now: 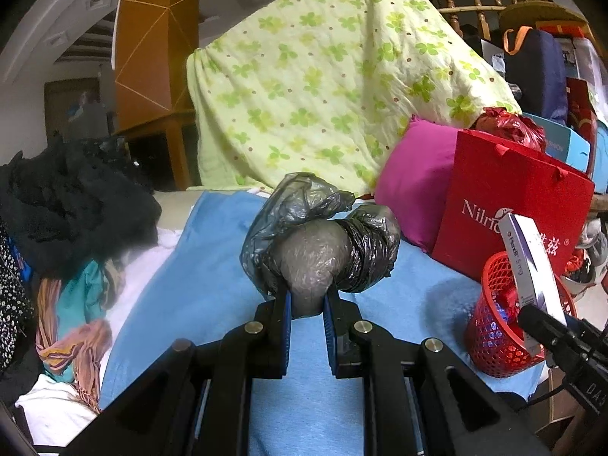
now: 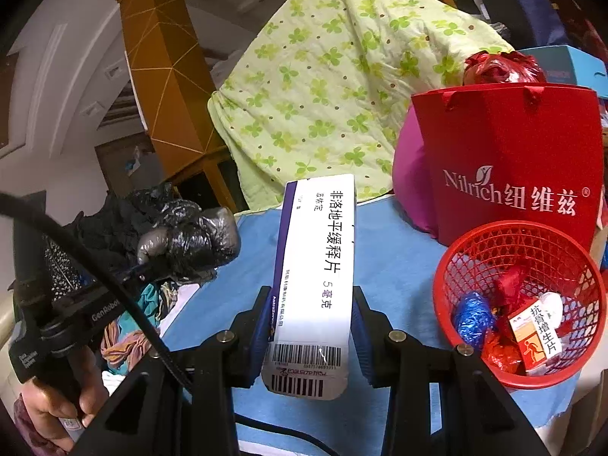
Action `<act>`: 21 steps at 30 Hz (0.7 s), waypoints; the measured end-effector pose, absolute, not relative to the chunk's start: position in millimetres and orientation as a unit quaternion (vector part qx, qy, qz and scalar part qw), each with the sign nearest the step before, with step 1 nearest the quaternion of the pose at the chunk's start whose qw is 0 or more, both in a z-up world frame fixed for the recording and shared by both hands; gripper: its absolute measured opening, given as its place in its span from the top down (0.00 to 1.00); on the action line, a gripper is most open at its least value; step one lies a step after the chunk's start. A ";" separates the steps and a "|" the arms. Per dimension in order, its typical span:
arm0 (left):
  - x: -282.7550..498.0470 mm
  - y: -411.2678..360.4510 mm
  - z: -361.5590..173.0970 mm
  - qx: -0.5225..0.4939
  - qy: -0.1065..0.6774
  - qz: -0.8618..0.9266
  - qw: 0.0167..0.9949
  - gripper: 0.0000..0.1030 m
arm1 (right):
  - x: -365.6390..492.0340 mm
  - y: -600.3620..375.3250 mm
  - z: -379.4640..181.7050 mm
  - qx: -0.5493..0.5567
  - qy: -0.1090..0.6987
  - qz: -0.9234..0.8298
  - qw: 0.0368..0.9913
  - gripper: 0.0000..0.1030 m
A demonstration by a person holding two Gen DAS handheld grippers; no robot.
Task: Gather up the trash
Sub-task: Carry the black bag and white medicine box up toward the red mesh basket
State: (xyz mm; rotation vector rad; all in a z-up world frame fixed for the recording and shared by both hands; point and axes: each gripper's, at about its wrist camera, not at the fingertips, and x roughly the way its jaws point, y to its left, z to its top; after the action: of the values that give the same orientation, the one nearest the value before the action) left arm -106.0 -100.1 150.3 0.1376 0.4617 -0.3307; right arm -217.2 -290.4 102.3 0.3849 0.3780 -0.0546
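While left gripper (image 1: pixel 307 302) clamps grey plastic bag (image 1: pixel 317 239); right gripper (image 2: pixel 311 323) clamps medicine box (image 2: pixel 317 266) beside red basket (image 2: pixel 475 243).

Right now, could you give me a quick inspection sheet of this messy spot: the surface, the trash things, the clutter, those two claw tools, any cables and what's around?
Surface: blue cloth spread over the work area, edge frayed at lower right.
Job's things: red mesh basket holding wrappers and a small carton; crumpled black plastic bag; white medicine box.
Clutter: red paper bag, pink cushion, pile of dark clothes and scarves.
Grippers: left gripper, jaws closed on the black plastic bag; right gripper, jaws closed on the white medicine box, held beside the basket.
Cables: black cable crossing the right wrist view.
Surroundings: green clover-print quilt, wooden pillar.
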 end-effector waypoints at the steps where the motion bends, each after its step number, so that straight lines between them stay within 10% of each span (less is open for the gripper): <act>1: -106.3 -101.4 150.2 0.069 0.228 -0.164 0.957 0.84 | -217.9 -291.8 102.1 0.192 0.187 -0.027 0.963 0.60; 21: -110.7 -123.2 144.7 0.087 0.238 -0.174 0.952 0.84 | -230.1 -304.0 101.9 0.207 0.185 -0.033 0.960 0.60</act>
State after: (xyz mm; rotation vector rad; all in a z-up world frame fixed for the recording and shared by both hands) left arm -110.7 -123.2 144.7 0.1765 0.4830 -0.3535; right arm -230.1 -304.0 101.9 0.4191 0.3749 -0.0669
